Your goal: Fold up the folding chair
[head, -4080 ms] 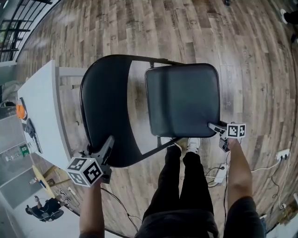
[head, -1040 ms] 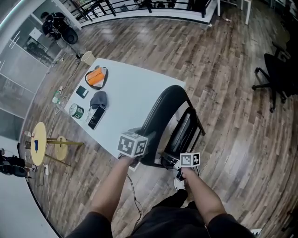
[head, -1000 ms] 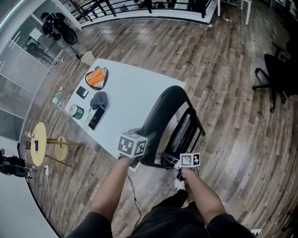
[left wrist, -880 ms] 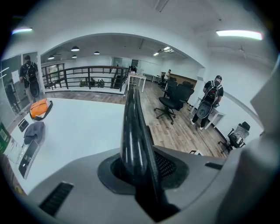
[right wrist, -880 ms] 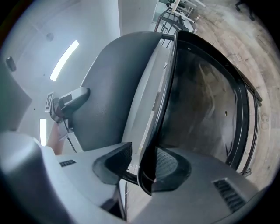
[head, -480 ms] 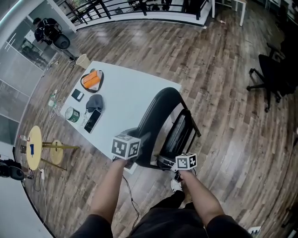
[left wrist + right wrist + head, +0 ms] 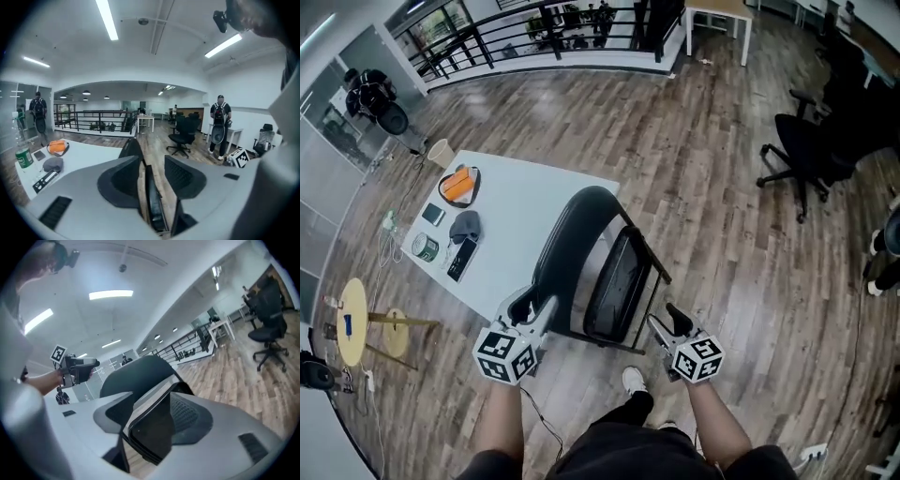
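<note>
The folding chair [image 7: 581,253] stands folded on the wood floor [image 7: 722,187] beside the white table [image 7: 516,216]. From the head view we see the left gripper [image 7: 534,305] and the right gripper [image 7: 666,319] near it. In the left gripper view our jaws, just opening, stand apart, with the chair [image 7: 131,147] framed in the gap, unpressed. In the right gripper view it is likewise: jaws just widened, parted, clamping nothing.

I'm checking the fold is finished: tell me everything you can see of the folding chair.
The folding chair is black, with a curved backrest, padded seat and thin metal frame. It is folded flat, seat up against the back, standing upright on the wooden floor beside the white table; whether it touches the table is unclear.
</note>
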The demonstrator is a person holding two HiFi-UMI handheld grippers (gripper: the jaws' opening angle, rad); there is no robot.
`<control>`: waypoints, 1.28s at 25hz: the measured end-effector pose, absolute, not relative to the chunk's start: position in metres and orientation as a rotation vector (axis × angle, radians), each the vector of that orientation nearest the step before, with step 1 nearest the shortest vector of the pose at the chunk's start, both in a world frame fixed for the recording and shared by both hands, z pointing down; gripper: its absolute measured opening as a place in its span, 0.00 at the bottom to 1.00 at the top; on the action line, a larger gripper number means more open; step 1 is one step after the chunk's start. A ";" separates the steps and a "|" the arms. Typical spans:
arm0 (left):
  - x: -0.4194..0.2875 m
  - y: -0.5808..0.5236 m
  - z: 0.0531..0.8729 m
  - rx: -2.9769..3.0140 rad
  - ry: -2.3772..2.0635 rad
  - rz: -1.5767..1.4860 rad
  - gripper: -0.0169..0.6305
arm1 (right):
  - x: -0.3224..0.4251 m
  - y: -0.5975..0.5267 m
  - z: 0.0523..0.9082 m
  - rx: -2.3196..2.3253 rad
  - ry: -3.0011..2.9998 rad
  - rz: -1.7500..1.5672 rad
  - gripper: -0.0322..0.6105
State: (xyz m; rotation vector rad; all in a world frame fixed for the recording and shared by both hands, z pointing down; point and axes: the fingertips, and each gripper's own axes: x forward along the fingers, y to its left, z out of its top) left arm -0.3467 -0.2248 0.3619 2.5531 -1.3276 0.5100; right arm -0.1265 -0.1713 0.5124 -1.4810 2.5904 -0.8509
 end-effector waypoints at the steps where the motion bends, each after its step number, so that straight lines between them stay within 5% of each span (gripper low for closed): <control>1: -0.330 -0.210 0.363 2.568 -1.307 0.474 0.27 | -0.112 -0.156 0.496 -1.537 2.578 -0.769 0.44; 5: -0.266 -0.156 0.366 2.561 -1.248 0.295 0.09 | -0.060 -0.088 0.432 -1.777 2.503 -0.439 0.19; 9: -0.201 -0.097 0.356 2.656 -1.164 0.218 0.03 | -0.022 -0.018 0.386 -1.973 2.437 -0.164 0.08; 19: -0.102 0.054 0.327 2.802 -0.991 0.025 0.03 | 0.049 0.148 0.334 -2.384 2.070 0.096 0.07; 32: -0.096 0.152 0.328 2.826 -0.924 0.052 0.03 | 0.050 0.240 0.321 -2.446 2.011 0.121 0.07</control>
